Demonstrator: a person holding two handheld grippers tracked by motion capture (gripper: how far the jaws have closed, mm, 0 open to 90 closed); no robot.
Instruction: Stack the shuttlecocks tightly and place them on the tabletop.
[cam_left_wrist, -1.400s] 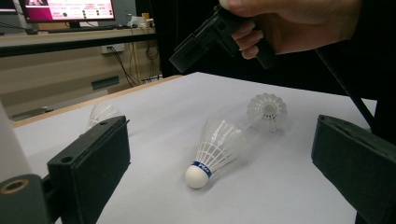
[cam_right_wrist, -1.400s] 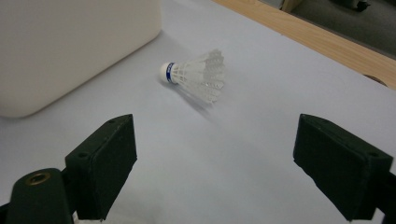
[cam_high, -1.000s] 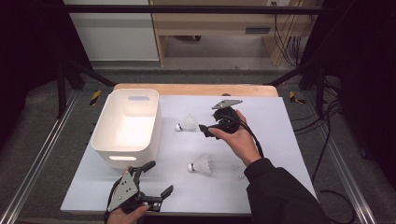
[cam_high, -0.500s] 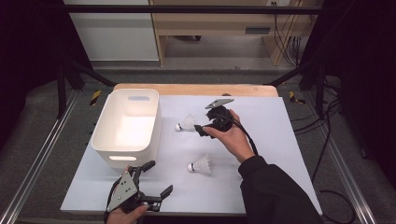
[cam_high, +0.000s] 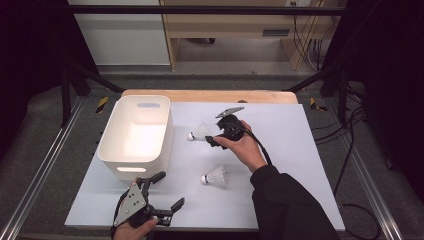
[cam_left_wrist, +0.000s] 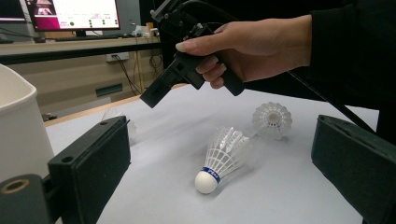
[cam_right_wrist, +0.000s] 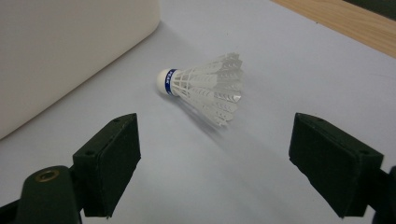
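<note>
Right gripper: your black two-jaw right gripper (cam_high: 214, 141) sits just above the middle of the high view, its tip pointing left; its jaws stand wide with nothing pressed between them, and they have just been closing a little
Right hand: your right hand (cam_high: 245, 145) wraps the handle, the black sleeve running down to the lower right of the frame
Far shuttlecock: the white feathered shuttlecock with a blue band round its cork (cam_right_wrist: 205, 86) lies on its side in the upper middle of the right gripper view, ahead of the jaws and not touched by them, cork toward the tub; in the high view it (cam_high: 199, 132) lies just left of the gripper tip
Near shuttlecock: a second white shuttlecock with a blue band (cam_high: 214, 176) lies below centre in the high view, well apart from both grippers; in the left gripper view it (cam_left_wrist: 224, 156) rests between the two jaws' lines of sight, cork toward the camera
Left gripper: your left gripper (cam_high: 170, 192) at the lower left holds its jaws wide apart over bare table, holding nothing
Tub: the white rectangular plastic tub (cam_high: 116, 165) stands at centre left, near the far shuttlecock
Surface: the pale blue-grey table sheet (cam_high: 300, 150) carries everything
</note>
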